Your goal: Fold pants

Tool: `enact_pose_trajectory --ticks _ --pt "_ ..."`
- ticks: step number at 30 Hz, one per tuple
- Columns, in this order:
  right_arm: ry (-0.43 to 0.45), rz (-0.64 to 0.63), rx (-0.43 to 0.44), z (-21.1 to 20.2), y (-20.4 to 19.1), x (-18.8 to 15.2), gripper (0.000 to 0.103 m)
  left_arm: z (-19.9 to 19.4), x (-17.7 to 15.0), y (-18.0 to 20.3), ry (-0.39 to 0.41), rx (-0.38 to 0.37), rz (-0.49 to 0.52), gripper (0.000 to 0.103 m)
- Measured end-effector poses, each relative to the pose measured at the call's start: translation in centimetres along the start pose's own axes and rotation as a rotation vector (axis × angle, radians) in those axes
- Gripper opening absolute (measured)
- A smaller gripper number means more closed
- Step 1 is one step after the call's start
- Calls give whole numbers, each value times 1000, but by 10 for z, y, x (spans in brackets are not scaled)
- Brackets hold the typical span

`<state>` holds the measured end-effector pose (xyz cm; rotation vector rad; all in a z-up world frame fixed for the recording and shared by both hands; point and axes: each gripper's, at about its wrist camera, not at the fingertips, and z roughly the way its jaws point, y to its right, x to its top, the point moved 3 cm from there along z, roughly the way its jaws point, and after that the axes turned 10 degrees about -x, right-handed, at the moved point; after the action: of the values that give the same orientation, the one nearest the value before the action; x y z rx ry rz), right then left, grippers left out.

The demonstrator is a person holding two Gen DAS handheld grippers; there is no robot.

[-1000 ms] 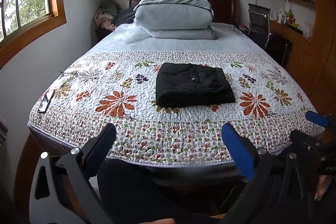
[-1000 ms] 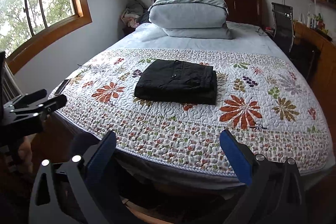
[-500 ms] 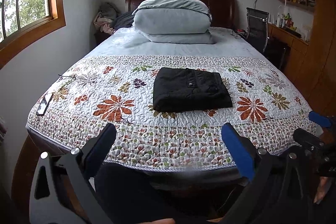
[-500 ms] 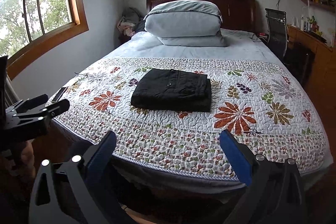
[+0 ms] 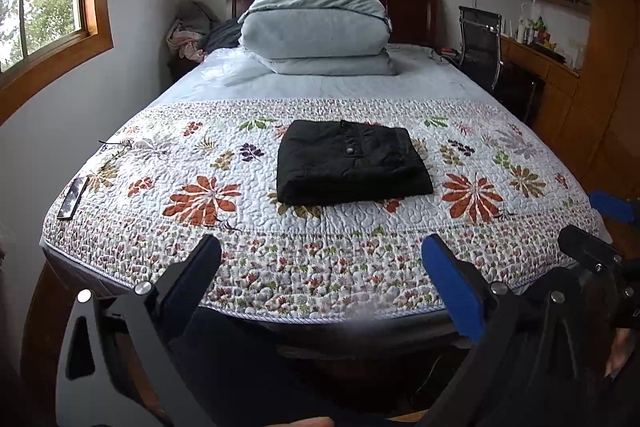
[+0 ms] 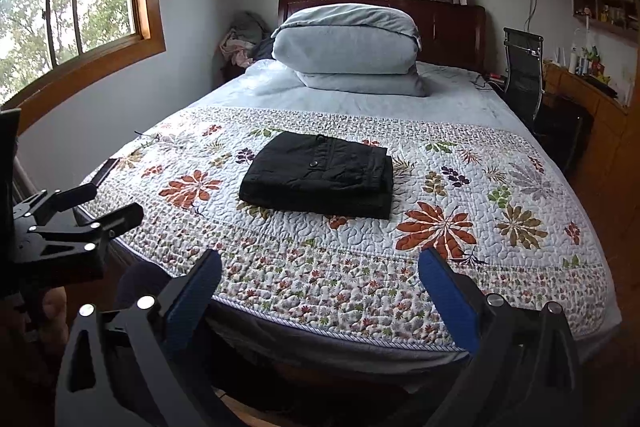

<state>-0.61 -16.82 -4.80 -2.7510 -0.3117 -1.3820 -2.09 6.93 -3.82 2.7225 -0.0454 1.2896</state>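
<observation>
Two hand-held grippers hang off the foot edge of the bed, both empty. Left hand-held gripper: jaws spread wide, blue pads showing, nothing between them but quilt beyond. Right hand-held gripper: same, jaws wide apart, holding nothing. Each shows at the side of the other's view: the right one at the right margin of the left wrist view, the left one at the left margin of the right wrist view.

Pants: black, folded into a neat rectangle, lying flat on the quilt about midway between the bed's side edges, set back from the foot edge. A button shows on the top face. Well apart from both grippers; nothing touches them.

Quilt: white, floral, covers the foot half of the bed; pale blue sheet beyond it toward the headboard. Pillows stacked at the head end, well apart from the pants. Phone, dark, lies near the foot-left corner of the quilt, close to the left edge.

Off the bed: black chair beside the right edge near the head, and a heap of clothes at the head-left corner. Part of a dark-trousered leg shows below the left gripper.
</observation>
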Motion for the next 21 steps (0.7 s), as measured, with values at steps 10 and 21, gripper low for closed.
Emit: enact_pose_trajectory --ticks 10,21 --pt "-56 23 -61 14 13 1 99 5 -1 0 -8 1 2 100" --pt "-60 33 -83 15 17 3 99 8 0 3 -13 3 10 100"
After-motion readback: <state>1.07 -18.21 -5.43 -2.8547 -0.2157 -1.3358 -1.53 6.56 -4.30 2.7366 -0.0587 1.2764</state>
